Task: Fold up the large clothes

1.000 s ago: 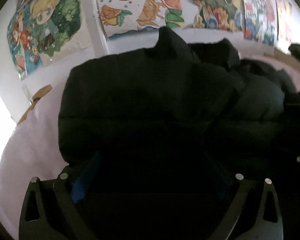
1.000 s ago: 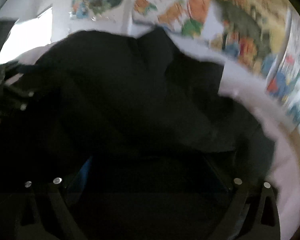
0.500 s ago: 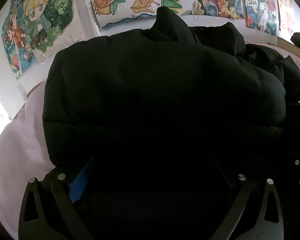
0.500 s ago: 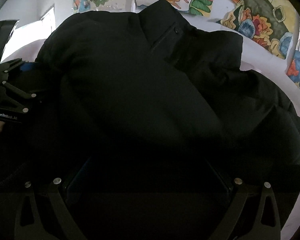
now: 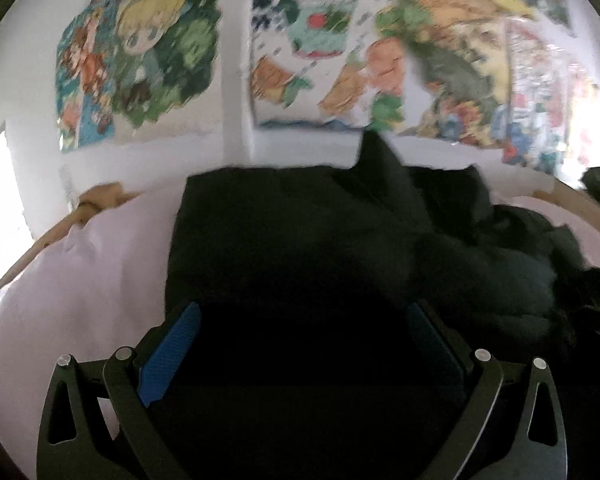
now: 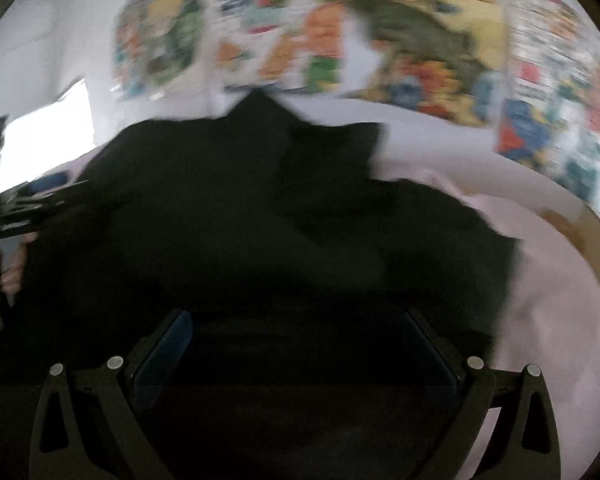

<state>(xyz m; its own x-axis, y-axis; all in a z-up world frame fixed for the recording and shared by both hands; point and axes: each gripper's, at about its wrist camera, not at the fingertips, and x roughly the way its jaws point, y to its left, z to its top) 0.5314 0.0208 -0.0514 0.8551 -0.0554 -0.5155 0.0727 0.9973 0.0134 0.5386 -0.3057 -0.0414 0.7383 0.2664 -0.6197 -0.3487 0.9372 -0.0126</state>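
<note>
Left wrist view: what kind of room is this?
Probably a bedroom: a black padded jacket lies on a pale pink sheet, with colourful cartoon posters on the white wall behind.

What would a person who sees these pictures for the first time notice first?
First, the large black padded jacket heaped on a pale pink sheet, filling the middle of both views. Next, the bright cartoon posters on the white wall behind it. At the bottom of each view, the left gripper and right gripper stand wide apart, blue pads showing, with dark fabric between them.
</note>
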